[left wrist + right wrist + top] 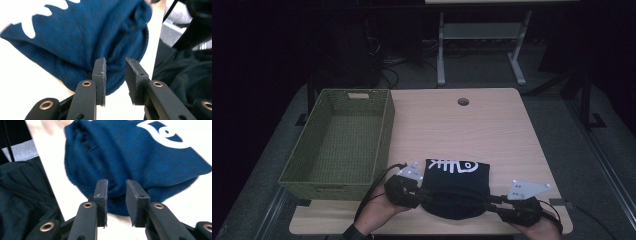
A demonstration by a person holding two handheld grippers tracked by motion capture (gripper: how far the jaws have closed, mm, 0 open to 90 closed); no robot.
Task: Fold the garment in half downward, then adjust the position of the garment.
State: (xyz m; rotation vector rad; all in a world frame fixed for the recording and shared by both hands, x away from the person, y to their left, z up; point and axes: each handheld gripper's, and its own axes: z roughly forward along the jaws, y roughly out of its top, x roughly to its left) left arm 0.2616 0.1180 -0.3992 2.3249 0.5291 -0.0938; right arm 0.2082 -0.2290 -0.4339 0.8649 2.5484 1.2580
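A dark blue knitted garment point(457, 182) with a white fish-bone print lies folded at the near edge of the table. My left gripper point(424, 192) sits at its near left side and my right gripper point(490, 200) at its near right side, each held by a hand. In the left gripper view the garment point(87, 32) bulges just beyond my left gripper point(115, 67); the jaws stand apart and the pads do not press on the cloth. In the right gripper view my right gripper point(116, 188) also has a gap between its jaws, with the garment's point(130, 155) rounded edge just past the tips.
An empty green woven basket point(387, 125) stands along the left side of the wooden table point(452, 125). A round cable hole point(463, 101) lies near the far edge. Beyond the table are a dark floor, cables and another table's legs.
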